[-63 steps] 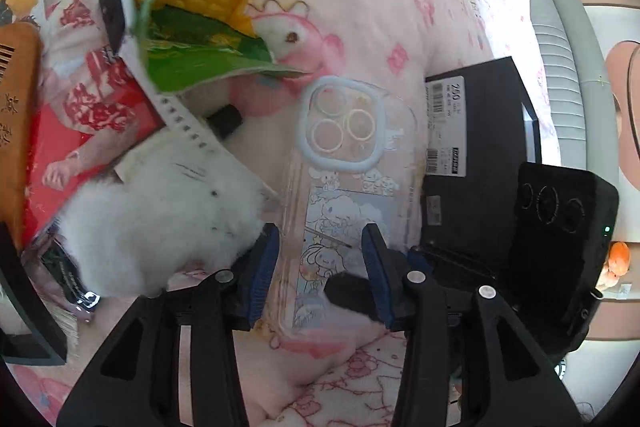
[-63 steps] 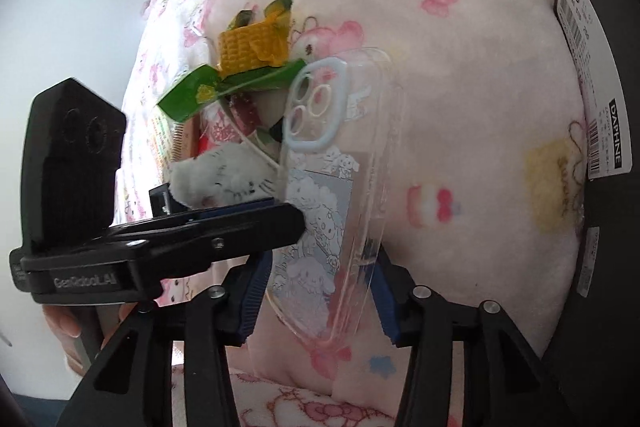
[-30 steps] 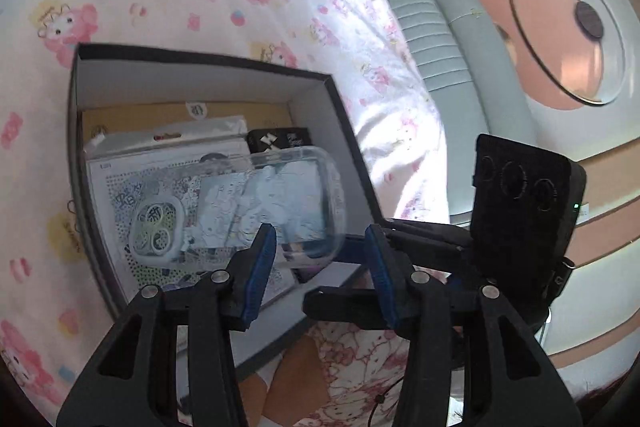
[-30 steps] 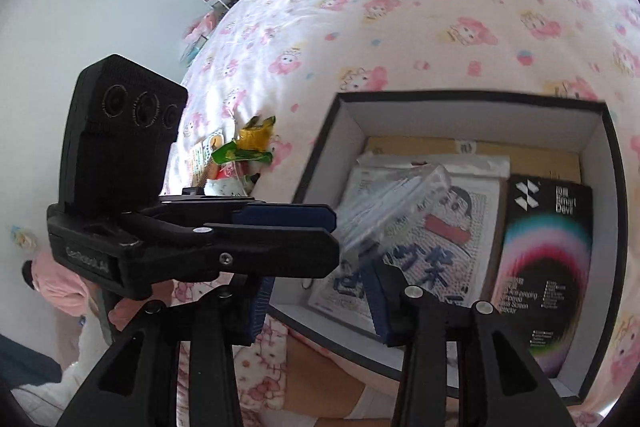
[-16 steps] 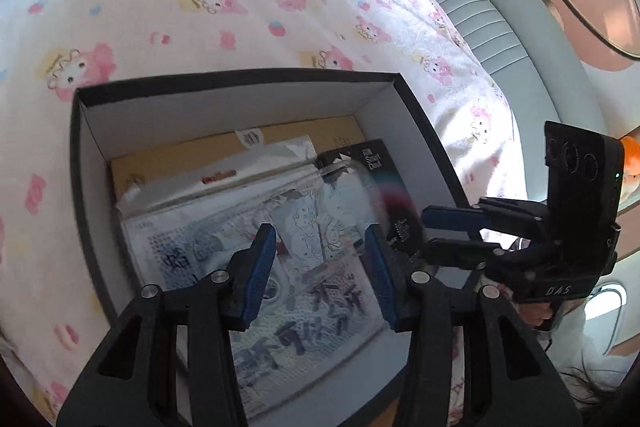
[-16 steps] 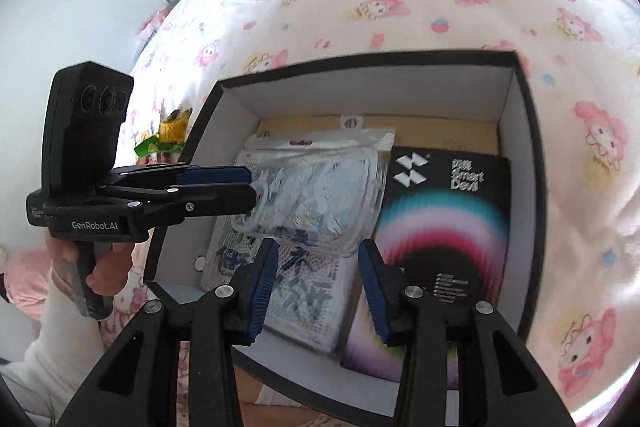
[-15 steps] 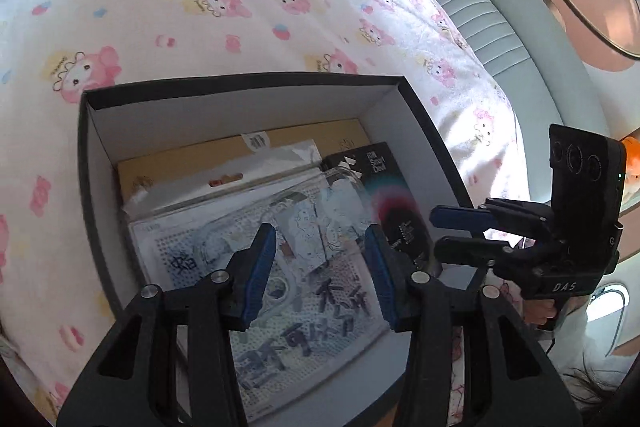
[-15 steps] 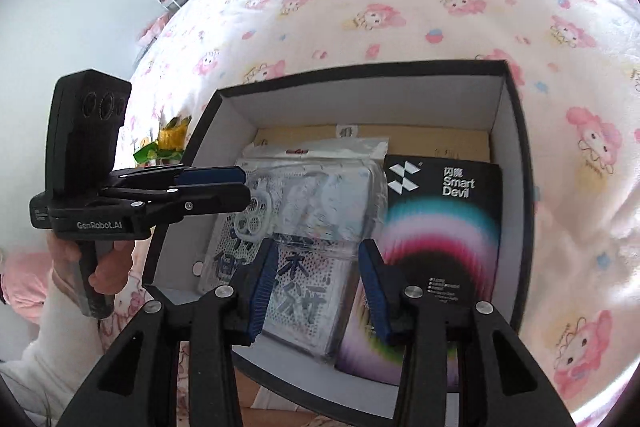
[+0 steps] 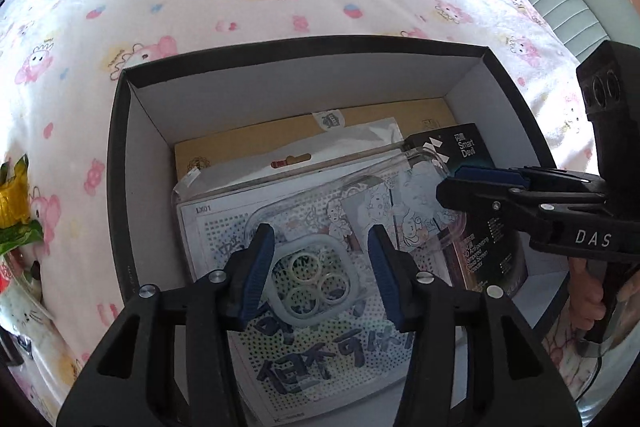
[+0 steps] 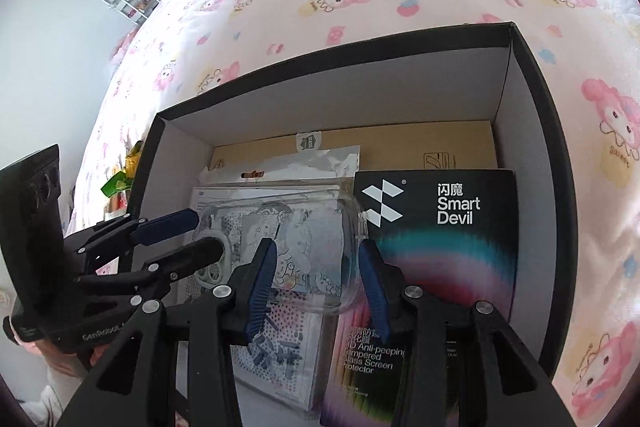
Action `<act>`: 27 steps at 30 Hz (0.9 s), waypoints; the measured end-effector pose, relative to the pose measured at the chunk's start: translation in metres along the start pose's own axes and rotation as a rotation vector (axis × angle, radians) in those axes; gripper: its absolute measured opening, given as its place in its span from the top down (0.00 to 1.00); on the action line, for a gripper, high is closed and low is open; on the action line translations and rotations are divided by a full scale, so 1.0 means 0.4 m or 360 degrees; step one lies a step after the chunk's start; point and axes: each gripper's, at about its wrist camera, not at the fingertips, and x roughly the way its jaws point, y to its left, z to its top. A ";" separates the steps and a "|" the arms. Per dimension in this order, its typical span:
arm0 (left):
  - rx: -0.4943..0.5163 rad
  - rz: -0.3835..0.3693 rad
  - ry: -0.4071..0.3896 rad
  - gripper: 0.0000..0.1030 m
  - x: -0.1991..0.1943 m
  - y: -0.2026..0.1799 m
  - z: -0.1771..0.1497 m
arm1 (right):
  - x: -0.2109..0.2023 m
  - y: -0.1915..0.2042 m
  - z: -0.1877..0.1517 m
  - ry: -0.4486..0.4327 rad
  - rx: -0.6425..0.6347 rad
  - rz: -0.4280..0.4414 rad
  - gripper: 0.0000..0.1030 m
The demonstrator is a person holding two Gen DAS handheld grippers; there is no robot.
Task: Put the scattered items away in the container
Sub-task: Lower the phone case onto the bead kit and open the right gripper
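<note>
Black box [image 9: 120,187] holds packets and a clear phone case [image 9: 352,227]. Left gripper [image 9: 320,275], jaws opening, straddles the case's camera end; right gripper [image 10: 316,283] clasps its other end. Only the left view shows a white plush toy [image 9: 20,315] at far left.

Both handheld tools are matte black plastic. The left gripper [image 9: 320,275] and the right gripper [image 10: 316,283] each carry ribbed blue pads [image 9: 258,273] on forked black arms fixed with silver screws [image 9: 149,291]. White lettering reads "DAS" on the right one's side and "GenRobot" on the left's. A white sleeve [image 10: 48,401] shows below the left hand.
</note>
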 end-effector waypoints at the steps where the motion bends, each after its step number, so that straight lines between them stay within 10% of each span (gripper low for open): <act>1: -0.0003 0.0006 0.0015 0.51 0.006 -0.002 -0.001 | 0.002 0.000 0.004 -0.0014 0.0004 -0.0011 0.62; 7: -0.0009 0.0083 0.0039 0.44 0.015 -0.016 -0.008 | 0.013 -0.016 -0.011 0.0019 0.0008 -0.0033 0.63; 15: -0.0314 -0.0178 0.0121 0.43 -0.022 0.046 0.002 | -0.047 -0.031 -0.016 -0.0098 0.0032 0.0023 0.63; 27: -0.0500 -0.0080 0.0123 0.42 -0.004 0.028 0.004 | -0.061 -0.020 -0.021 -0.0123 0.0007 -0.0009 0.63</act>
